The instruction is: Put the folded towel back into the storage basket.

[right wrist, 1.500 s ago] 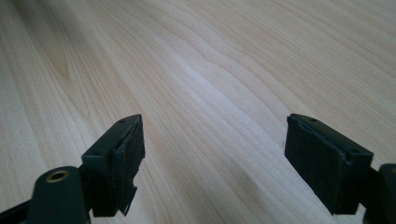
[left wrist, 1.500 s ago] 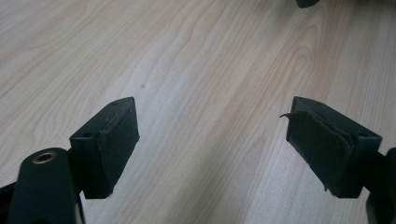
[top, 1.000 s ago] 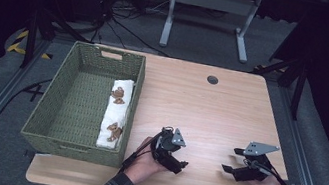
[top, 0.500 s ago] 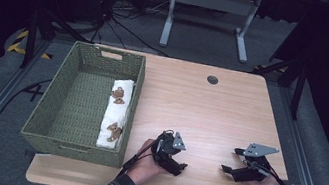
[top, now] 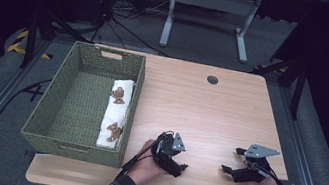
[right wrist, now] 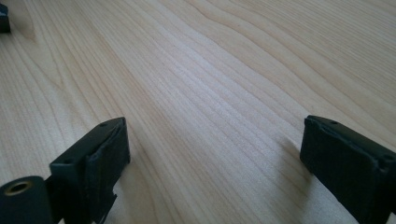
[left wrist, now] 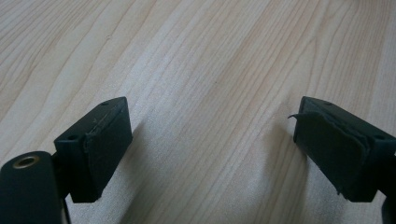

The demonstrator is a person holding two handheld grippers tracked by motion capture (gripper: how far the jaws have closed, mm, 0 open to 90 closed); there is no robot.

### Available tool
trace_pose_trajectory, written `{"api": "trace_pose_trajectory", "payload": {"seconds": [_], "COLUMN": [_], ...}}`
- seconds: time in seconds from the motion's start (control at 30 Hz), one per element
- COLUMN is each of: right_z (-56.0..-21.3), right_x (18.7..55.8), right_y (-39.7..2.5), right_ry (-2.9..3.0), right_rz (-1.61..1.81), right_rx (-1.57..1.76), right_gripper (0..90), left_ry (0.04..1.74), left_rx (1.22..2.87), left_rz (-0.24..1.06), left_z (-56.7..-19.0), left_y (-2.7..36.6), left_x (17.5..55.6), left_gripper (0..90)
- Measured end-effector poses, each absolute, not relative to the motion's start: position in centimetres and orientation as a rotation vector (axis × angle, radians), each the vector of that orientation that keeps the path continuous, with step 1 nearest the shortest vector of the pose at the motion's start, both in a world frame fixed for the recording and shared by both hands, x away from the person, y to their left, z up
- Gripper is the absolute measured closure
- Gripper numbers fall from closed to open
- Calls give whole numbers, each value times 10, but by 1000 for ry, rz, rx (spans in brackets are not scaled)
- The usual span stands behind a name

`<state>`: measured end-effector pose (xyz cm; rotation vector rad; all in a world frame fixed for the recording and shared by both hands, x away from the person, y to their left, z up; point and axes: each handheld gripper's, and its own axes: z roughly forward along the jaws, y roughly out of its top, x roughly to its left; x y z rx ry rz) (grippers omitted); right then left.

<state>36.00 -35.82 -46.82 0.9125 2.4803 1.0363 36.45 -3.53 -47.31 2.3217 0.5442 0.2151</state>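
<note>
Lying inside the green woven rectangular basket (top: 73, 108), against its right wall, is a white folded cloth with brown patches (top: 115, 112), seen from the high view. Both gripper views show bare pale wooden bench (top: 210, 110) between spread jaws: left claw (left wrist: 212, 140) and right claw (right wrist: 215, 158) released, resting low near the front edge.

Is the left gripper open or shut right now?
Open. In the left gripper view, the left gripper has its jaws wide apart, with only bare wooden table between them.
</note>
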Motion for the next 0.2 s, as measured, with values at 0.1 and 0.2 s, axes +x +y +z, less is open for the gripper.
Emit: {"api": "trace_pose_trajectory", "payload": {"seconds": [0.1,0.2], "right_z": [-468,-468], "right_x": [360,360], "right_y": [-358,-358], "right_ry": [2480,2481], "right_rz": [1036,1036], "right_rx": [912,912], "right_gripper": [87,87], "left_ry": [542,542], "left_rx": [2323,2323], "left_rz": [216,216], "left_z": [-473,-473], "left_y": [-35,-35], "left_x": [365,365], "left_gripper": [116,116]}}
